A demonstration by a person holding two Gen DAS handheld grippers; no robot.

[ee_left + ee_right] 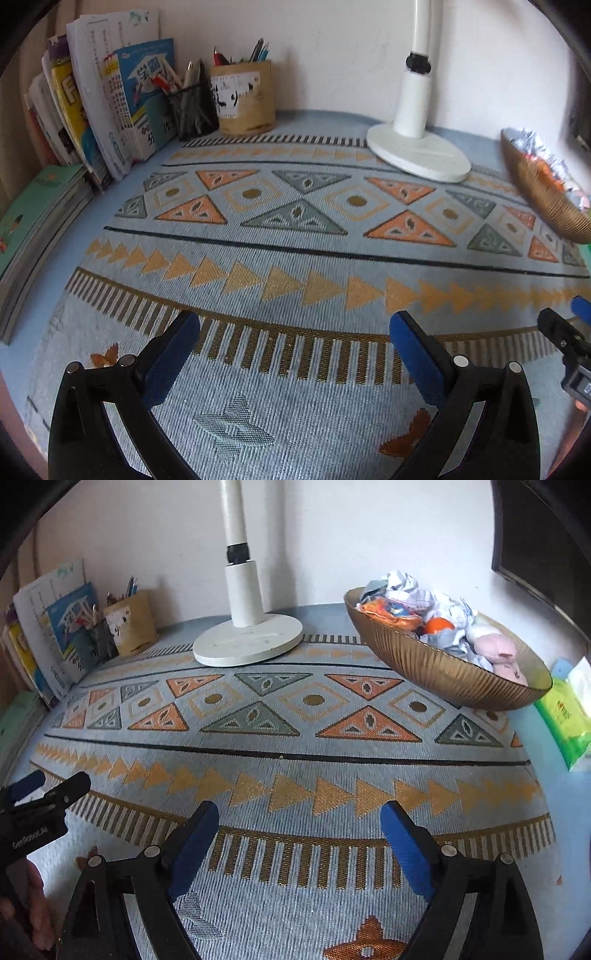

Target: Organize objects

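Note:
Both grippers hover low over a patterned blue cloth (295, 258) on a table. My left gripper (295, 325) is open, nothing between its blue pads. My right gripper (299, 816) is also open and empty; it shows at the right edge of the left wrist view as right gripper (569, 328). The left gripper (40, 794) shows at the left edge of the right wrist view, with a hand (37, 915) below it. A ribbed golden bowl (436, 672) at the back right holds crumpled paper (443, 605), orange packets (391, 611) and pink items (495, 646).
A white lamp base (247, 642) stands at the back centre. Books (103, 103) lean against the wall at back left, beside a black mesh pen cup (192, 107) and a tan pen holder (245, 96). Green books (33, 221) lie flat at left. A green tissue pack (565, 716) sits far right.

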